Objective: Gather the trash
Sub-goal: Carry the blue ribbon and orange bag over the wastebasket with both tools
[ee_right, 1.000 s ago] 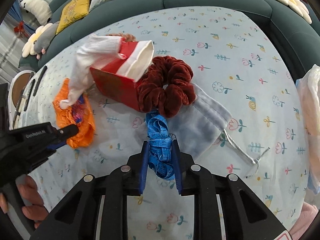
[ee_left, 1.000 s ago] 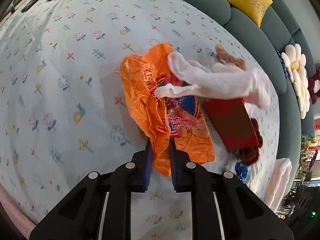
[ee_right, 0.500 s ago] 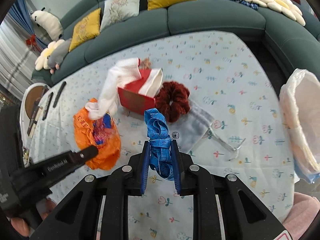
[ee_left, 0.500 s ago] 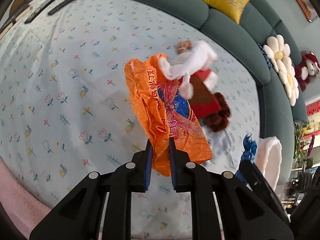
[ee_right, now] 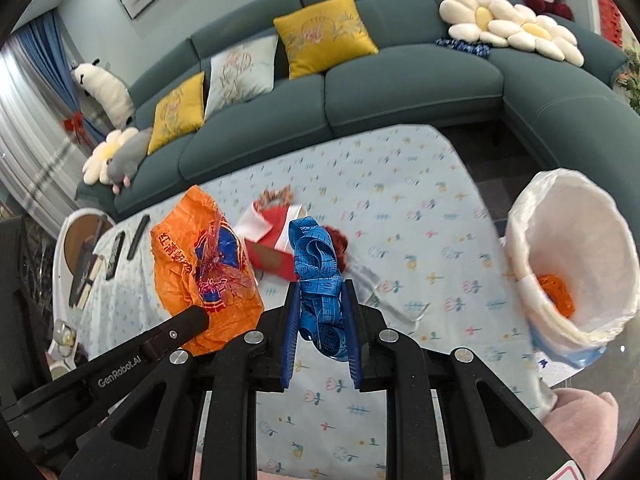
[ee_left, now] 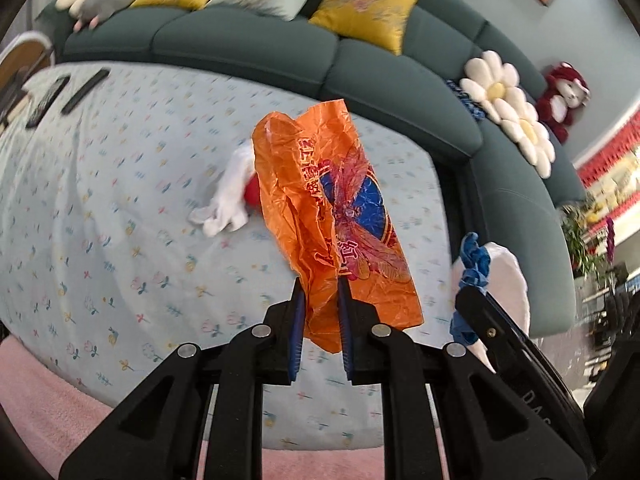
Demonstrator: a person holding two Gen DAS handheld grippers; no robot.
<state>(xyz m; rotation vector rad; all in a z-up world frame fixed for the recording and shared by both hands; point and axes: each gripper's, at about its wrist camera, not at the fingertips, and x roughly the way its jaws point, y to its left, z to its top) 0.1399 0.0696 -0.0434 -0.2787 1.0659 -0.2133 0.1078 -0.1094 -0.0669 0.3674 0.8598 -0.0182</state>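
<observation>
Overhead, a curved teal fabric sofa is seen across the top of both views. Below it, a bench draped in a pale blue flower-print cloth fills the middle. A white-lined waste bin is seen at the right edge of the right wrist view. A crumpled orange plastic bag is held clear of the bench, pinched at its lower edge by the nearly closed left gripper. A bunched blue measuring tape is clamped in the nearly closed right gripper, centre frame.
</observation>
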